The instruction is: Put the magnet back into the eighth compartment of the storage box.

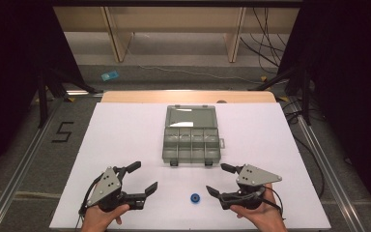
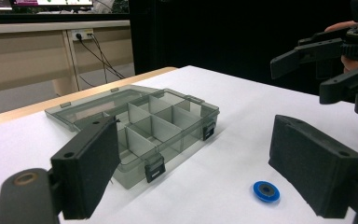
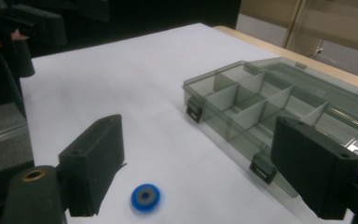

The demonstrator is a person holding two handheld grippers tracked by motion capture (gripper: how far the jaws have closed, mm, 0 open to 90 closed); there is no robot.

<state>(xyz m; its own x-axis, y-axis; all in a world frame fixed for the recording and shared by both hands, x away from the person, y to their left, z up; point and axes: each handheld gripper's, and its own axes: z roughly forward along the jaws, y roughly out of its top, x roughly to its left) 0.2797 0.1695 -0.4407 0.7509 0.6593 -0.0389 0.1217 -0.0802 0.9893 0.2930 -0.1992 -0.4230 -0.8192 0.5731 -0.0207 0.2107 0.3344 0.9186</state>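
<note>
A small blue ring with a dark centre [image 1: 194, 197] lies flat on the white table near its front edge, seen also as the blue ring [image 2: 266, 191] and the blue ring [image 3: 145, 197]. A grey see-through compartment box [image 1: 192, 134] stands open in the middle, lid folded back, its cells looking bare; it is the same box [image 2: 140, 123] and box [image 3: 279, 105] in the gripper views. My left gripper [image 1: 142, 178] is open, left of the ring. My right gripper [image 1: 219, 179] is open, right of the ring. Neither holds anything.
The white table [image 1: 125, 135] has a wooden strip along its far edge. Beyond lie a grey floor with cables, dark tripod legs at both sides, a blue item [image 1: 109, 76] and a "5" mark [image 1: 63, 131]. Black latches stick out at the box's front.
</note>
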